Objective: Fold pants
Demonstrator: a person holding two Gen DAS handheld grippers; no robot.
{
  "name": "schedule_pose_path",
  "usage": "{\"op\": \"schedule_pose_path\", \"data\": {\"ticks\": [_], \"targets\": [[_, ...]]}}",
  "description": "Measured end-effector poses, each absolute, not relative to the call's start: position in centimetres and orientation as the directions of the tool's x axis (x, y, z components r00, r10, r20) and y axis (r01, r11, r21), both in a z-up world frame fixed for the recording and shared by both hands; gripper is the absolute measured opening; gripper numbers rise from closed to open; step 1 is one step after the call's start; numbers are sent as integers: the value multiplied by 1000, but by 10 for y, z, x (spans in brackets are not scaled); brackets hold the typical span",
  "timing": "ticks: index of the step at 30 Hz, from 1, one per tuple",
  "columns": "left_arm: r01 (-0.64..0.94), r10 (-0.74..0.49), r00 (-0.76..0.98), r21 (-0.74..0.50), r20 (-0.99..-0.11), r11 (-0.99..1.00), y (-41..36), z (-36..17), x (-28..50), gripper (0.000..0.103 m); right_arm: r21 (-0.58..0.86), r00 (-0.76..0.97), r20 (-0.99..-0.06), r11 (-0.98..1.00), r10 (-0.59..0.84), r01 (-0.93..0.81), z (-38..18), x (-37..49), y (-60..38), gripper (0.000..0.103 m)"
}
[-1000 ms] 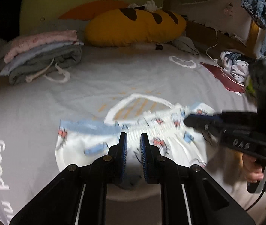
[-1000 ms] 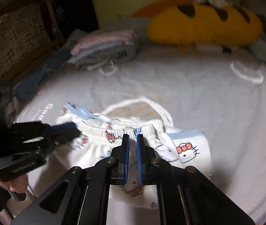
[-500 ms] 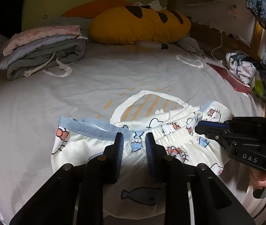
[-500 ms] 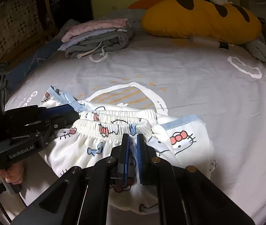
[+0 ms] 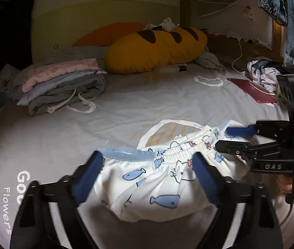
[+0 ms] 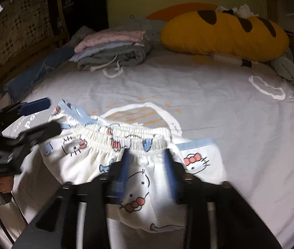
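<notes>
The small white cotton pants printed with cartoon cats and blue fish, trimmed in pale blue [image 5: 159,178], lie folded over on the grey printed bedsheet [image 5: 126,103], near its front edge, elastic waistband uppermost and facing away from the cameras.

The left gripper [image 5: 147,166] has just opened its jaws. They now stand spread wide, straddling the cloth without pinching it, where half a second ago they were nearly closed at the waistband.

The right gripper [image 6: 147,161] has likewise just opened. Its blue pads are parted at the waistband's near edge, and the fabric lies loose between them. Both tools have therefore let go, which suggests a fold has been laid down and released.

Judged from the bundle's compact shape, the fold is largely complete; smoothing or a last tuck may remain.

At ten o'clock in the left view sits a stack of folded pink, blue and grey garments [image 5: 62,85]; at twelve, a yellow loaf-shaped cushion [image 5: 157,47].
</notes>
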State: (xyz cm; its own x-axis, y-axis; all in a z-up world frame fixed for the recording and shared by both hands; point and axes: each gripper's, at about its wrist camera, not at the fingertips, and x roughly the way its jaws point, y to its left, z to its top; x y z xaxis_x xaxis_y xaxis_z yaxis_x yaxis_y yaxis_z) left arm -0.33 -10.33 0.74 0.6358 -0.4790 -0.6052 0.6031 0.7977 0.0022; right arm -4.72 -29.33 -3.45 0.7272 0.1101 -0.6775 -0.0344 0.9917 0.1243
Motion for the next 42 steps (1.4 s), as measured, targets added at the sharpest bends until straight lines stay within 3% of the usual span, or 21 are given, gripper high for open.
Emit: {"op": "schedule_pose_path", "data": {"ticks": [1,2,7,14,17,21,27,36,38,42], "targets": [[604,-480,631,-2,-610,797,-101,9,-3,96,130,749,-656,991,97,-15,-30,-51,-298,82],[603,-479,627,-6,-615,798,-99,10,-3,98,133,763,-641,991,85,1,-27,-54,-303,84],[545,-426,587,-54,-689,837,-90,3,11,102,203,767,-639,974,56,98,-21,-58,-336,85],[427,-504,459,-316,-732,847,-54,-18,42,102,363,657,-741,906,138,219,-47,-45,-380,86],[410,-582,389,-432,-714,803,-43,-26,51,102,534,644,-702,823,305,192,-57,-44,-393,86],[400,-696,239,-584,-677,706,-43,-46,61,102,600,624,-678,783,389,164,-63,-43,-394,86],[428,-799,151,-690,-582,584,-51,-53,57,102,658,585,-651,744,484,117,-72,-37,-385,86],[472,-819,181,-682,-544,558,-68,-54,50,98,733,549,-583,679,599,39,-80,-22,-368,88],[476,-816,202,-673,-542,566,-71,-52,49,93,757,534,-562,653,632,23,-82,-18,-363,86],[442,-803,210,-678,-558,587,-72,-60,52,40,728,538,-592,685,600,38,-82,-17,-357,67]]}}
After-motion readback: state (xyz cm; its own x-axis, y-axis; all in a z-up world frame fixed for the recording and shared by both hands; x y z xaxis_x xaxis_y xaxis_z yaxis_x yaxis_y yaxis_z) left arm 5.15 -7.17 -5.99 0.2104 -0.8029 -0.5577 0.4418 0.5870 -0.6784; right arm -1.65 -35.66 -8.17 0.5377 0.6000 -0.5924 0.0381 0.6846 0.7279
